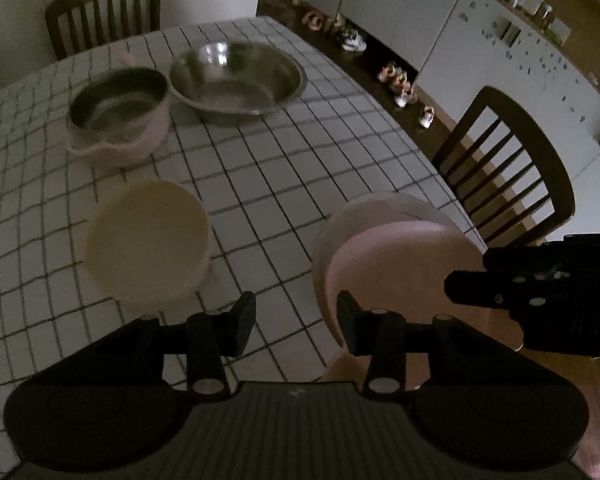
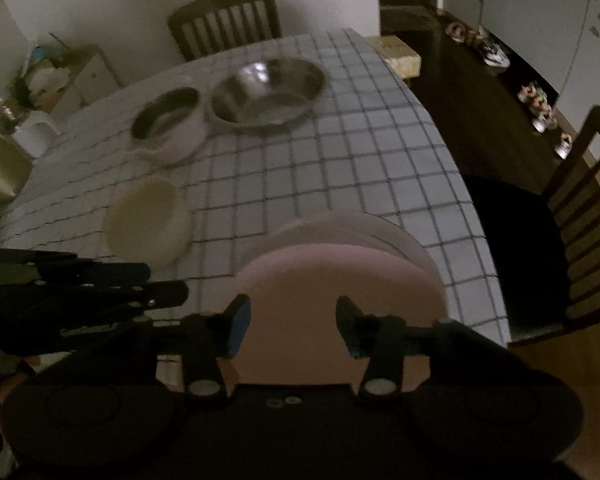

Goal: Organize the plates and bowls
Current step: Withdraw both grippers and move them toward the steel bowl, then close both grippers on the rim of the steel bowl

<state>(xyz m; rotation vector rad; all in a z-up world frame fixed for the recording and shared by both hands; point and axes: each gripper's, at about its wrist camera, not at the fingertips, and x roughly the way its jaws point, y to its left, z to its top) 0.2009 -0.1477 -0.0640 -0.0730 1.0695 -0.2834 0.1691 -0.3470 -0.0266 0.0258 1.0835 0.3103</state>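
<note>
A stack of pink plates [image 1: 396, 256] [image 2: 340, 280] lies at the table's near right corner, over the edge. My left gripper [image 1: 296, 324] hangs open above the cloth just left of the stack, nothing between its pads. My right gripper [image 2: 292, 324] stands open over the top plate's near part, pads apart from it. A cream bowl [image 1: 148, 240] [image 2: 146, 220] sits to the left. Farther back stand a pink spouted bowl with a dark inside [image 1: 118, 116] [image 2: 168, 128] and a steel bowl [image 1: 236, 80] [image 2: 268, 92], side by side.
The checked tablecloth [image 1: 260, 176] [image 2: 340, 160] covers the table. Wooden chairs stand at the far end [image 1: 104, 12] [image 2: 224, 20] and on the right [image 1: 512, 168] [image 2: 588, 200]. Shoes [image 1: 400, 84] line the floor by white cabinets [image 1: 500, 52].
</note>
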